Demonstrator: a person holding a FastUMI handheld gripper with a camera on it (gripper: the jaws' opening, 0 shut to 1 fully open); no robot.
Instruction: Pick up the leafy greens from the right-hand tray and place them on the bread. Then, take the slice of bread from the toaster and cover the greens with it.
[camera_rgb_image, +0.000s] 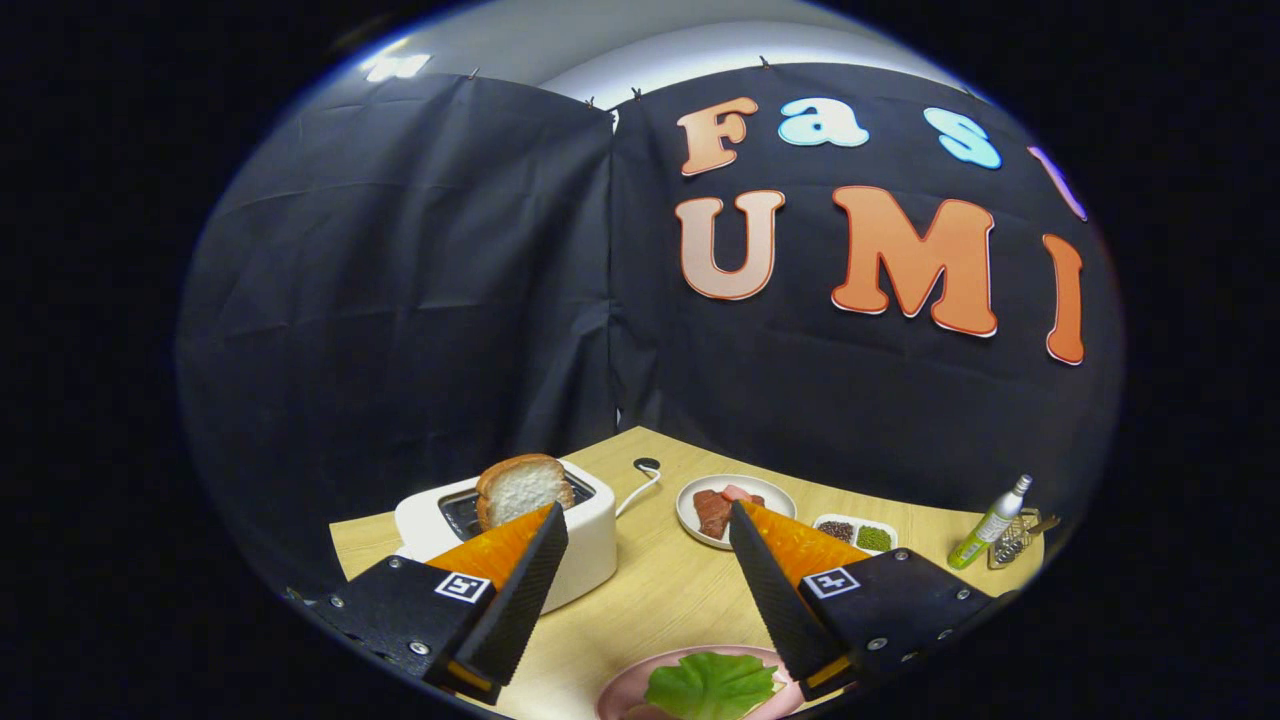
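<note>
My gripper (648, 520) is open, held above the wooden table with nothing between its fingers. Below and between the fingers lies a green leaf (712, 684) on a pink plate (622, 690); what lies under the leaf is hidden. Beyond the left finger stands a white toaster (590, 520), and a slice of bread (520, 487) sticks up out of its slot, just past that fingertip.
A white plate of red meat pieces (727, 505) sits beyond the right finger. A small white dish with dark and green fillings (853, 533) is to its right. Farther right stand a green bottle (990, 524) and a metal grater (1015, 540). The toaster's cord (640, 487) runs back to the wall.
</note>
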